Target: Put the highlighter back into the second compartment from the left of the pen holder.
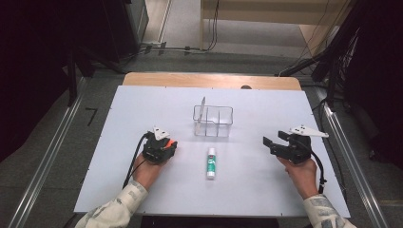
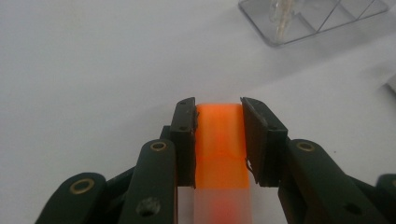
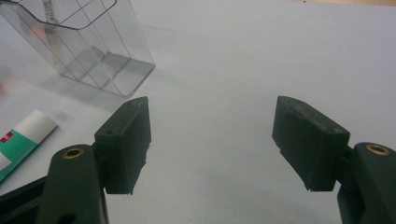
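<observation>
My left gripper [image 1: 167,144] rests on the white board at the left, shut on a flat orange item [image 2: 219,140]; both pads press its sides. The end of the item nearer the camera is cloudy white. From above, its orange tip [image 1: 170,142] pokes out between the jaws. My right gripper [image 1: 272,141] hovers at the right of the board with its jaws wide open and nothing between them [image 3: 212,135]. A white and green glue stick [image 1: 211,163] lies flat between the two hands, its end also in the right gripper view [image 3: 23,135].
A clear plastic organiser [image 1: 214,122] with dividers stands behind the glue stick, a thin pale stick [image 1: 202,109] upright in its left compartment. The organiser also appears ahead of each gripper [image 2: 317,18] [image 3: 79,42]. The white board [image 1: 285,190] covers a wooden table.
</observation>
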{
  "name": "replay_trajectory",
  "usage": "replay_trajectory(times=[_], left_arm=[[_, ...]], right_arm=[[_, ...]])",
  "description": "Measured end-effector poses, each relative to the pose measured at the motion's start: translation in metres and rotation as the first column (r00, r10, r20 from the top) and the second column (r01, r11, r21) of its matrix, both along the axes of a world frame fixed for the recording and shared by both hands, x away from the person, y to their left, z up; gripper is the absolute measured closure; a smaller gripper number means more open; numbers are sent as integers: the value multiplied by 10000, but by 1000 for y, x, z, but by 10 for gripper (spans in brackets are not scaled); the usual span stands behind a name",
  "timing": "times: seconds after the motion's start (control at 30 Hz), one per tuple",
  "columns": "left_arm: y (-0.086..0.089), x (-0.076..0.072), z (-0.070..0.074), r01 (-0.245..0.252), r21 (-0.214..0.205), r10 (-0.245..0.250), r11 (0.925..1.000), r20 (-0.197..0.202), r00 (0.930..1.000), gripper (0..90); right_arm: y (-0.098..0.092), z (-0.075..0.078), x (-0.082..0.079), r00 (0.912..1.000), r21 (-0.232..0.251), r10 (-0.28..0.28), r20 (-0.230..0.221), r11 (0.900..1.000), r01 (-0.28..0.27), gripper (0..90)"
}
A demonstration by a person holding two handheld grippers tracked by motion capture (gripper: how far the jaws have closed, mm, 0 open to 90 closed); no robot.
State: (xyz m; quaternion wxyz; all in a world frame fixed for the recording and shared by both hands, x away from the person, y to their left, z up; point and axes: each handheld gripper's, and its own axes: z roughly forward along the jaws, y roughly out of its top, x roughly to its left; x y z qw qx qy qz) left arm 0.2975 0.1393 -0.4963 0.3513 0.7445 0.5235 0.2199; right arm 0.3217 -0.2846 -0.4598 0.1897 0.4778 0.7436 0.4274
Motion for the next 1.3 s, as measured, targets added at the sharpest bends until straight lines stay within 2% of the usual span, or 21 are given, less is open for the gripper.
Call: replay_trajectory(times=[0.13,0.27,0.67,1.07,1.3], left_arm=[[0,-1,6,97,-296,-93,9995,127,9999,676],[-1,-1,11,196,-412,-188,9990,209,9996,676],[-17,3,28,445,-923,-404,9947,458,9981,675],[-36,17,50,814,-1375,-709,9871,797,9943,676],[-44,27,63,1008,-1327,-903,9860,832,9924,675]], right_arm=[[0,0,0,10000,1,-13,-4,10000,13,268],[0,0,0,10000,-7,-6,7,10000,6,268],[-1,0,0,10000,23,-8,-21,10000,8,268],[-1,0,1,10000,79,-43,-52,10000,44,268],[-2,0,3,9999,152,-86,-130,9998,88,269]])
